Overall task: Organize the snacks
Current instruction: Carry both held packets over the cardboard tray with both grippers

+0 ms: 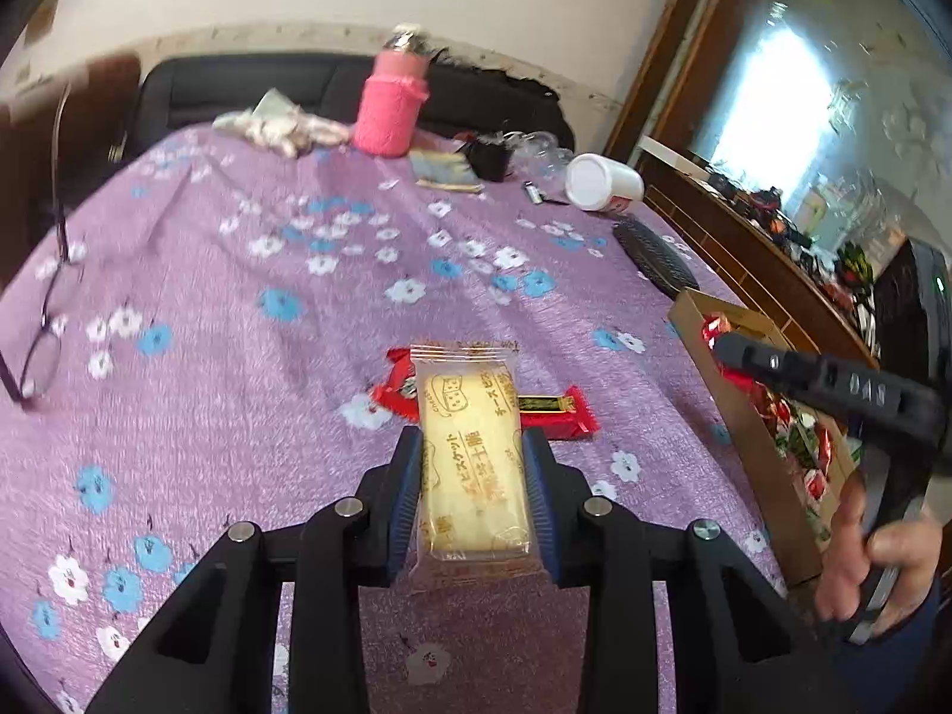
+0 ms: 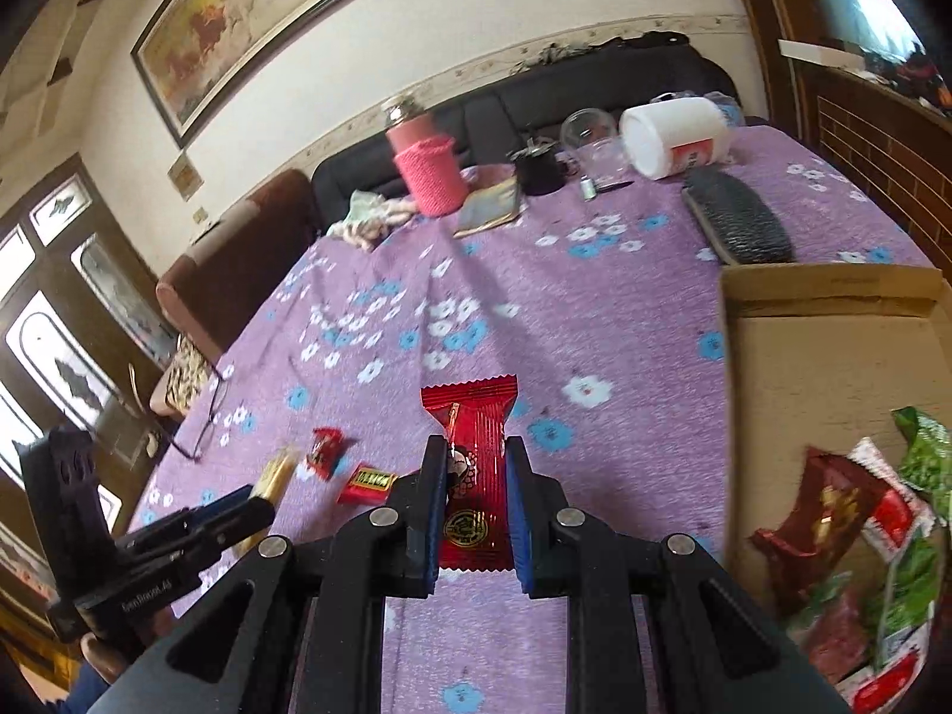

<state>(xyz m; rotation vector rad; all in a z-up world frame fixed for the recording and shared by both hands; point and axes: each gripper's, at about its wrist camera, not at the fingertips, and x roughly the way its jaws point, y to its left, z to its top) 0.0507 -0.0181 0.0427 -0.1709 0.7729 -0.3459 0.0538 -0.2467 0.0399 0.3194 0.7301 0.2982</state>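
"cheese" on biscuit packet point(image 1: 470, 464)

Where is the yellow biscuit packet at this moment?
In the left wrist view the yellow biscuit packet is held between the pads of the left gripper, raised above the purple flowered cloth, with two red snack packets lying just beyond it.

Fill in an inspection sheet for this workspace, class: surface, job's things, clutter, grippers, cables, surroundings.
Surface: purple flowered cloth.
Job's things: cardboard box holding snack packets; two red packets loose on the cloth.
Clutter: pink bottle, white tub on its side, glasses, dark case.
Grippers: left gripper shut on yellow biscuit pack; right gripper shut on red snack packet.
Cables: nothing seen.
Surroundings: dark sofa, framed painting, wooden sideboard.
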